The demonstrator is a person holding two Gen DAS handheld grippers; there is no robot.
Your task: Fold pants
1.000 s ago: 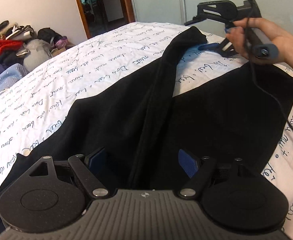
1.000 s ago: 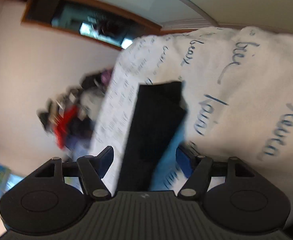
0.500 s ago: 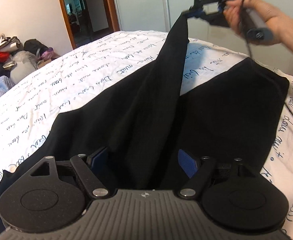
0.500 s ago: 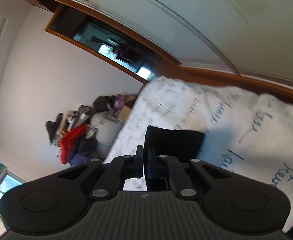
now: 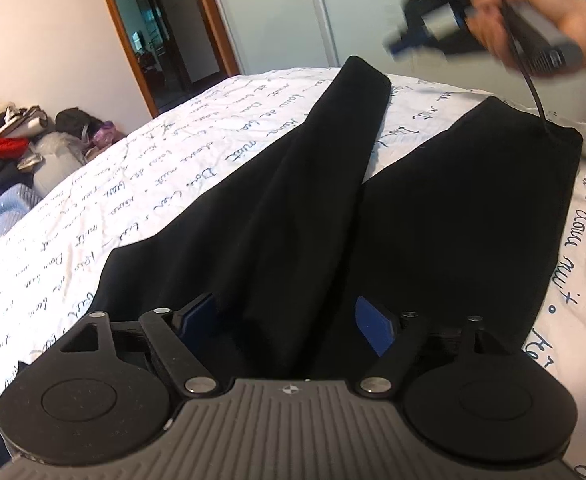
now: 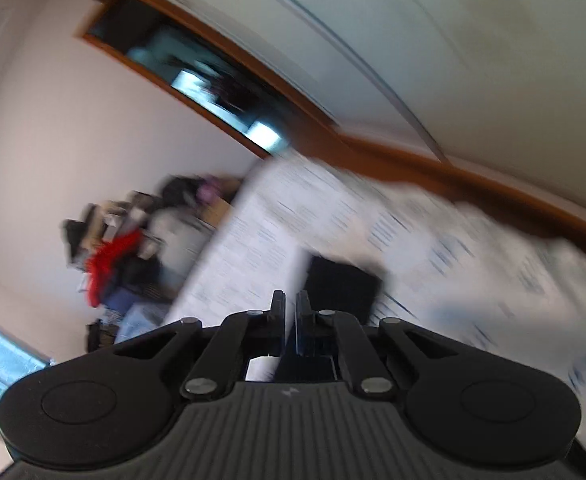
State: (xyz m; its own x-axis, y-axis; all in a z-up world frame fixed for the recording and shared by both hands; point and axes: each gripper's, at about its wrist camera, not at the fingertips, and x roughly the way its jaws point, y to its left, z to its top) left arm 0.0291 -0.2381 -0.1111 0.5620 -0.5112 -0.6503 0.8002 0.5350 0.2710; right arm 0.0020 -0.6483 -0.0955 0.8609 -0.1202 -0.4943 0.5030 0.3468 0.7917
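Pants (image 5: 393,216): black, spread flat on the lettered bedsheet (image 5: 141,216) directly ahead of the left gripper (image 5: 289,320); two legs are seen running away from it, parted by a wedge of sheet
Left gripper: jaws are opening and stand wide; dark fabric lies between and under the blue pads (image 5: 373,330), but no pinch on it is seen
Right gripper (image 6: 291,312): jaws are brought nearly together; nothing is seen caught between them; in the left wrist view it is carried by a hand (image 5: 541,20) above and beyond the far hem, clear of the cloth; that view is blurred
Far hem (image 6: 341,284): seen just past the right fingertips, lying on the sheet, not held as far as can be told
Handling, judged: soft, limp, light; no stiffness to be relied on; sagging and creasing are to be expected when one point alone is lifted; cloth looks matte, so slipping is thought unlikely
Where to take hold, judged: the hem corner beyond the right gripper and the waist end nearest the left gripper; edges are preferred over the middle
Risk, judged: the sheet may be pinched along with the cloth
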